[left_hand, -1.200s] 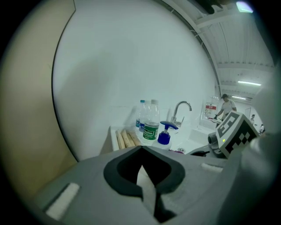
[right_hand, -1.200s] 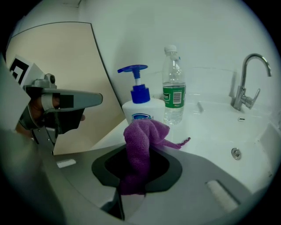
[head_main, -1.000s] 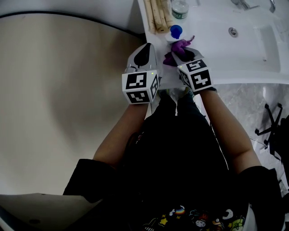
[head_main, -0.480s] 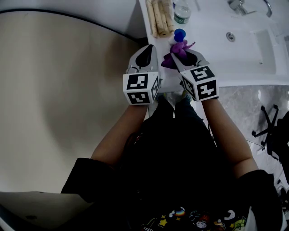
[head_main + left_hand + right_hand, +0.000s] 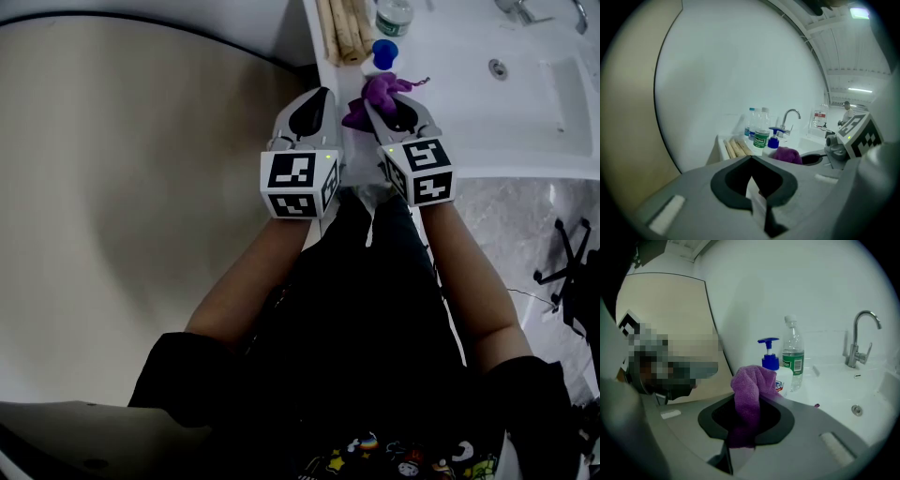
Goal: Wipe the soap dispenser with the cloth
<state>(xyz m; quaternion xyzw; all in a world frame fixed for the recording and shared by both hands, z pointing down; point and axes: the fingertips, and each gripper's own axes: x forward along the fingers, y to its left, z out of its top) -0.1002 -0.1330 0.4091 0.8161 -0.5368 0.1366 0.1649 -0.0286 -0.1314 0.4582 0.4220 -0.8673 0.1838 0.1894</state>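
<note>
Purple cloth (image 5: 748,390) sits pinched in the closed right gripper (image 5: 740,437), low in the frame, just below the soap dispenser (image 5: 774,369) at centre. Left gripper (image 5: 757,206) is closed on nothing.

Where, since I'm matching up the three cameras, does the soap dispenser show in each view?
Head view: the soap dispenser is at top centre, just beyond the purple cloth.
Left gripper view: the soap dispenser is right of centre, behind the purple cloth.
Right gripper view: the soap dispenser is at the centre, partly behind the purple cloth.
Shared landmark: the green-labelled bottle beside it.
</note>
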